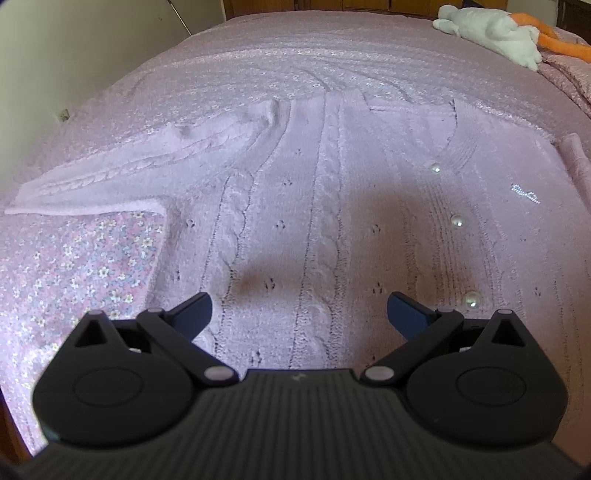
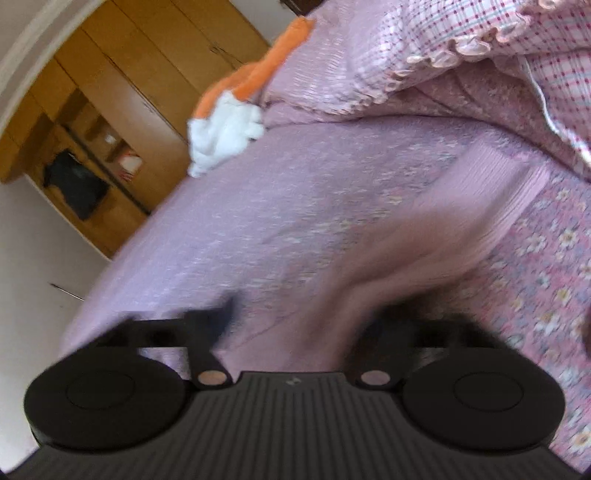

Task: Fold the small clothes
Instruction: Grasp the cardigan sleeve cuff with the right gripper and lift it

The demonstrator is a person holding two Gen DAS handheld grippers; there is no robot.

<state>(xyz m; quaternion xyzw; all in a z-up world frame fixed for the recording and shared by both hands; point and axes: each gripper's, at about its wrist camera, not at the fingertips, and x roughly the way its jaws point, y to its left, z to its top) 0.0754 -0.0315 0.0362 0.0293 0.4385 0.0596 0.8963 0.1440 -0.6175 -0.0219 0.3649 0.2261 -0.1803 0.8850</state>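
A pale pink cable-knit cardigan (image 1: 332,184) with pearl buttons (image 1: 457,220) lies flat, front up, on the floral bedspread (image 1: 74,277). One of its sleeves (image 1: 110,177) stretches out to the left. My left gripper (image 1: 299,314) hovers open just above the cardigan's lower body, holding nothing. The right wrist view is tilted and blurred. There the other sleeve (image 2: 461,221) runs from the upper right down between the fingers of my right gripper (image 2: 303,325). Its jaws stand apart, and the left fingertip (image 2: 225,314) is clear of the cloth.
A white and orange plush toy (image 1: 491,29) (image 2: 225,129) lies at the far side of the bed. A checked, frilled pillow (image 2: 480,37) sits on the bed past the sleeve. A wooden wardrobe (image 2: 129,92) stands beyond the bed, and a wall (image 1: 74,55) runs along its left.
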